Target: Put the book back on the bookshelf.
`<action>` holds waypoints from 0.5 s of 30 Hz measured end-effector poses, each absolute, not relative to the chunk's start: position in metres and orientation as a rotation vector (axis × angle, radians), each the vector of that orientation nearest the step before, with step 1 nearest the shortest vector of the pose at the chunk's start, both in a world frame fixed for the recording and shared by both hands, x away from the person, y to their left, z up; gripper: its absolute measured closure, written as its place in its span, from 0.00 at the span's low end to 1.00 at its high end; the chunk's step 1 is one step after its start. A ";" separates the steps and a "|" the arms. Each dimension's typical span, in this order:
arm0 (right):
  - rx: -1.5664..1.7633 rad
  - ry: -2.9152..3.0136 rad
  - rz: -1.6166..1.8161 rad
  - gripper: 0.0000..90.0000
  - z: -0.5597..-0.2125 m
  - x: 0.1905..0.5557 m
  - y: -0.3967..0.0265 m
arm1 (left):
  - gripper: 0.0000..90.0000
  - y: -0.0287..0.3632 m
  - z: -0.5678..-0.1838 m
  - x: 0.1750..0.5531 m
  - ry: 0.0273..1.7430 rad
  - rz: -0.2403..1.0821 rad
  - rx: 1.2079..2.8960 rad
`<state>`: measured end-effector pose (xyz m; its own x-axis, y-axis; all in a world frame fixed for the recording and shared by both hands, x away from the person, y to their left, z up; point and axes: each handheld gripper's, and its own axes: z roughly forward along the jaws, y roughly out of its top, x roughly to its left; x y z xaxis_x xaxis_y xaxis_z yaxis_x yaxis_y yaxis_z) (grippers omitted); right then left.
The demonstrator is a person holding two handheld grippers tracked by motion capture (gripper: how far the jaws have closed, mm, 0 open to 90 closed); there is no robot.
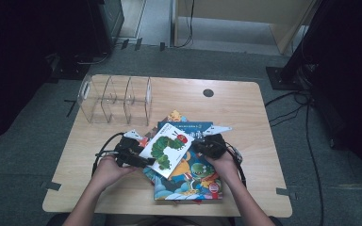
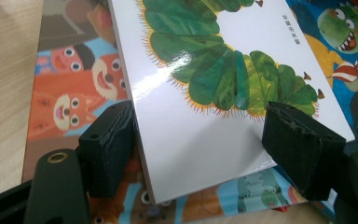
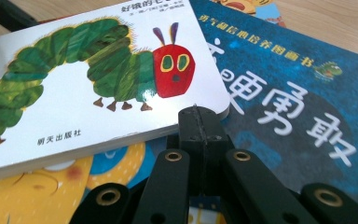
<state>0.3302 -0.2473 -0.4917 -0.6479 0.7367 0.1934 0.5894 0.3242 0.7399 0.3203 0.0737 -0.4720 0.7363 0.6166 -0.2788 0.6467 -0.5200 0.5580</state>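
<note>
A white board book with a green caterpillar (image 1: 167,149) (image 2: 205,70) (image 3: 74,107) lies askew on top of a stack of picture books (image 1: 193,181) at the middle of the wooden table (image 1: 250,117). My left gripper (image 1: 139,160) (image 2: 205,135) straddles its near corner. One pad (image 2: 107,144) lies against the book's side edge and the other pad (image 2: 303,144) against its bottom edge. My right gripper (image 1: 202,143) (image 3: 198,114) is shut with nothing in it. Its tip rests at the book's edge below the red caterpillar head, over a dark blue book (image 3: 284,93).
A clear acrylic file rack (image 1: 115,99) with several slots stands at the table's back left. A round cable hole (image 1: 208,92) sits near the back edge. An orange cartoon-animal book (image 2: 70,98) and a dinosaur book (image 2: 345,32) lie in the stack. Bare wood surrounds the books.
</note>
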 end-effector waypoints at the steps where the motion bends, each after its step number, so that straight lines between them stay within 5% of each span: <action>1: 1.214 2.407 1.228 1.00 -0.492 0.332 -0.245 | 0.29 0.075 -0.472 0.320 0.964 -0.063 2.277; 15: 1.120 2.463 1.234 1.00 -0.491 0.318 -0.239 | 0.24 0.073 -0.472 0.341 1.036 -0.051 2.271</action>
<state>0.3180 -0.2390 -0.4915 -0.7042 0.6887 0.1724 0.5504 0.3762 0.7453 0.3411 0.0726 -0.4717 0.6894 0.6670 -0.2828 0.6914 -0.4893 0.5315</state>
